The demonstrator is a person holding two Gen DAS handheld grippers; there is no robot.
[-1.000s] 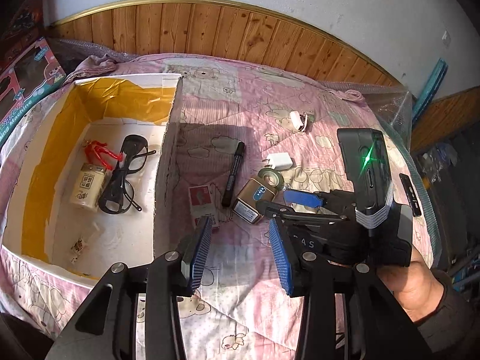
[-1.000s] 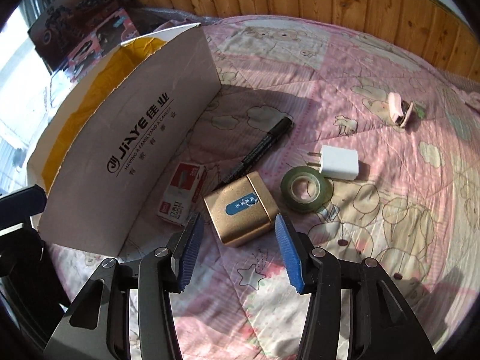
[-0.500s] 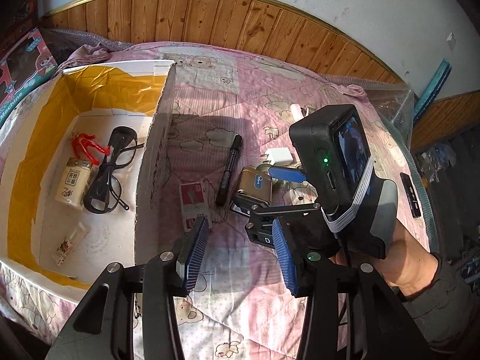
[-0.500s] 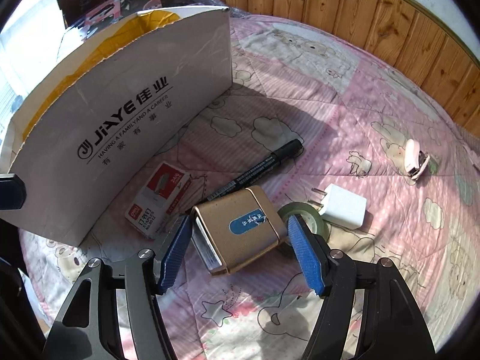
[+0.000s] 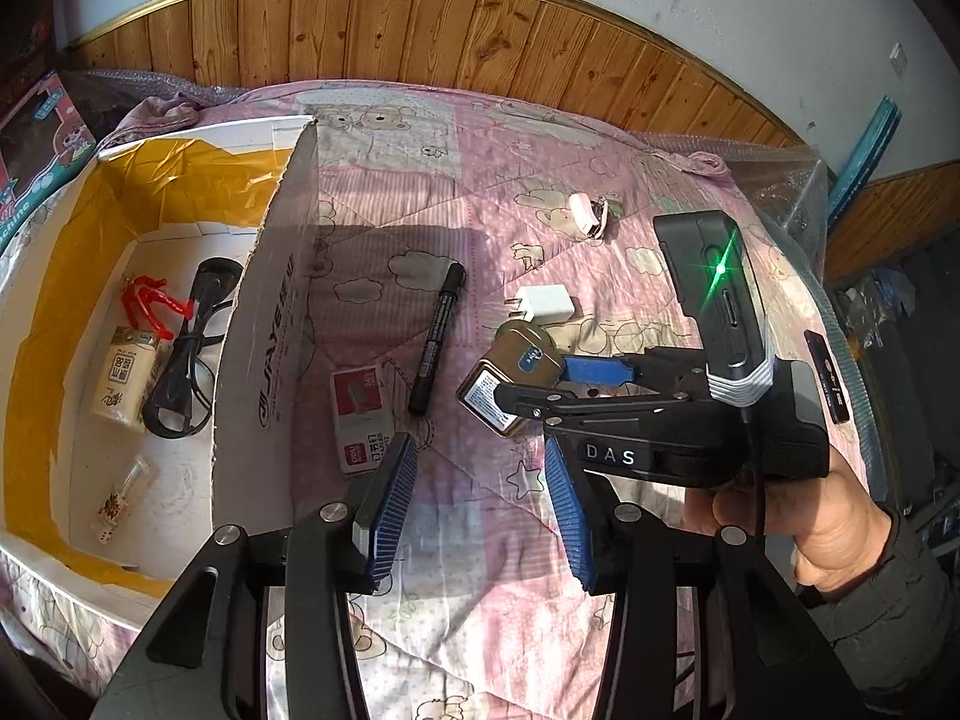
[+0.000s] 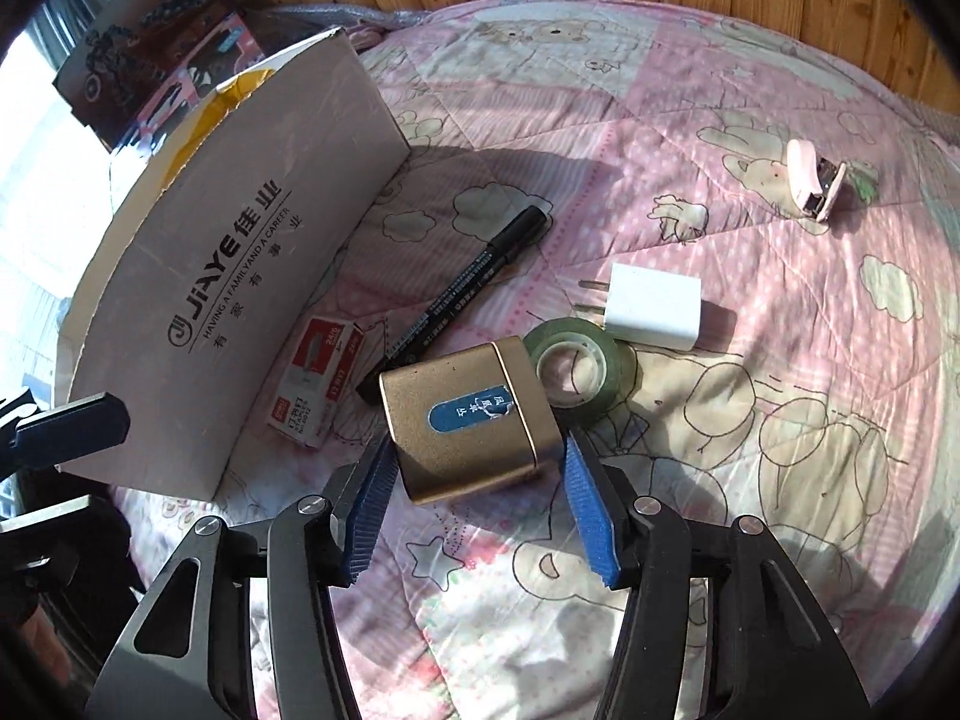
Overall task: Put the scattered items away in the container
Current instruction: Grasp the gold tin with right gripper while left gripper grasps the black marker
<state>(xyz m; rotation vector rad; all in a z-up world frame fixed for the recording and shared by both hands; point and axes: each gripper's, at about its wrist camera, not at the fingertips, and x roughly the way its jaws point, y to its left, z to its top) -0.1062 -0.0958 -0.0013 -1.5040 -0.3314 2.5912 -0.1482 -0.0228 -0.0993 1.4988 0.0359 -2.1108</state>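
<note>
We noted the right tongs (image 6: 477,510) spread, straddling the flat gold metal tin (image 6: 462,420) without closing, its long axis across their gap; left tongs (image 5: 477,504) released, farther.

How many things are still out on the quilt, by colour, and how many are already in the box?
Black: 1, marker
Gold: 1, tin
Green: 1, tape
White: 1, charger
Pink: 1, stapler
Red-white: 1, staple box
On quilt: 6
In the box: 4
Total: 10

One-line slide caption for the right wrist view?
Right gripper, open, straddles the gold tin on the pink quilt, beside the black marker and green tape roll.
</note>
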